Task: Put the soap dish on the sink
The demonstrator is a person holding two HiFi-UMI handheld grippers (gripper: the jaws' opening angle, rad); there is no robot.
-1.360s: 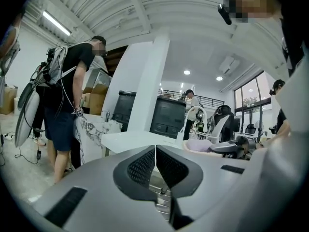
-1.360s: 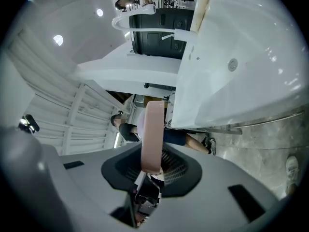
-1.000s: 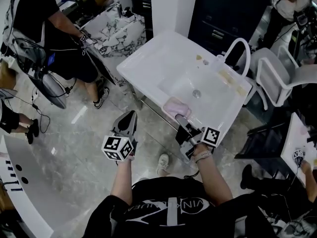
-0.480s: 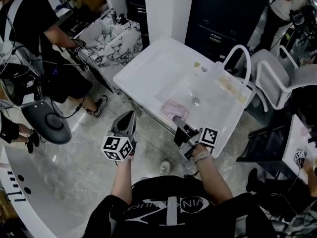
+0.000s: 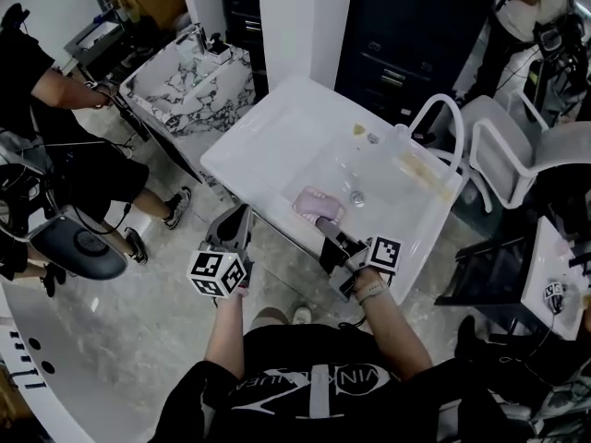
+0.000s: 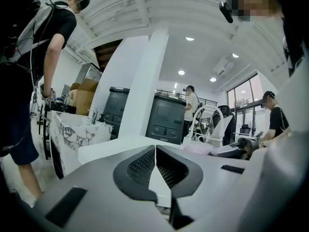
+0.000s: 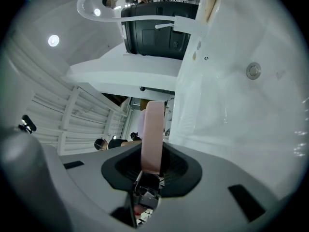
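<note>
Both tools moved fwd: R tool (image 5: 326, 233), clamped on soap dish (image 5: 318, 205), now over sink (image 5: 268, 127) near rim, basin straight ahead; L tool (image 5: 237, 218) closed, empty.

Two grippers at a white sink, seen from above

The right gripper (image 5: 325, 226) has the pink soap dish (image 5: 315, 204) at its jaw tips, over the near part of the basin of the sink (image 5: 268, 132) and near the drain (image 5: 356, 197); whether the dish touches the basin, I cannot tell. The left gripper (image 5: 237, 218) is over the grey floor (image 5: 138, 293), just beside the front edge of the sink, and points toward it. A marble-patterned basin (image 5: 175, 95) stands behind on the left, and a white chair (image 5: 517, 155) on the right.
</note>
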